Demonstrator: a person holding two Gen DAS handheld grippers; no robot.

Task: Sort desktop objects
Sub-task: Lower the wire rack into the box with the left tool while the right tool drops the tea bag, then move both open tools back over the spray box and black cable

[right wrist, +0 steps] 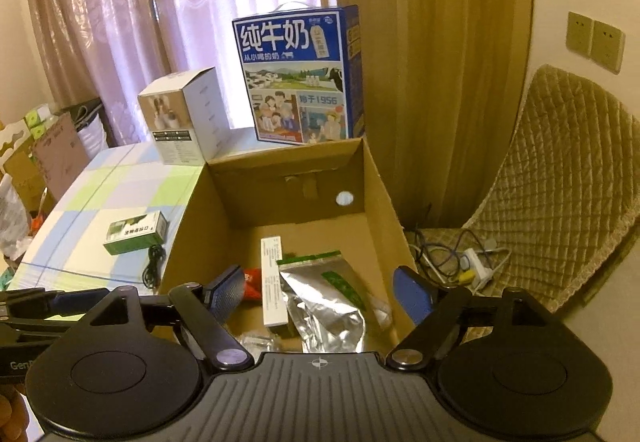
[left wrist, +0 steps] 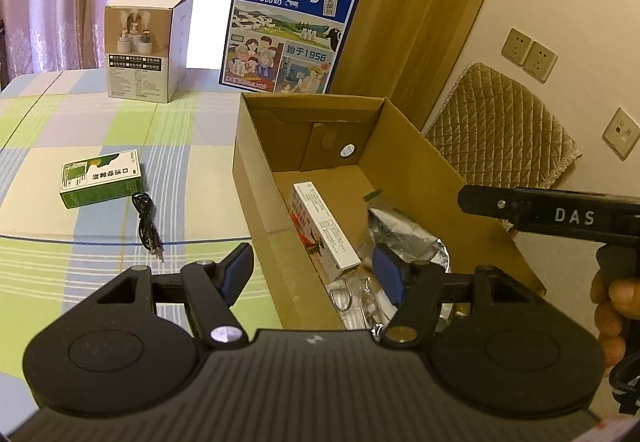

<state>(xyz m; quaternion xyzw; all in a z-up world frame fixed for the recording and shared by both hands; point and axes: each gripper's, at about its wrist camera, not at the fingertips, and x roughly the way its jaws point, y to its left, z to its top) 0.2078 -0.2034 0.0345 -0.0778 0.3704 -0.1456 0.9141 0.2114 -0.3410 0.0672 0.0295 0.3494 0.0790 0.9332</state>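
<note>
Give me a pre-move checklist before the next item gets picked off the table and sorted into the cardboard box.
1. Left gripper open and empty: ok.
2. Right gripper open and empty: ok.
3. Green box lies flat on the tablecloth, unobstructed: ok.
4. Black cable beside the green box, apart from it: cannot tell whether they touch.
5. Cardboard box open, free floor toward its far wall: ok.
6. Foil pouch and white carton already inside: ok.
</note>
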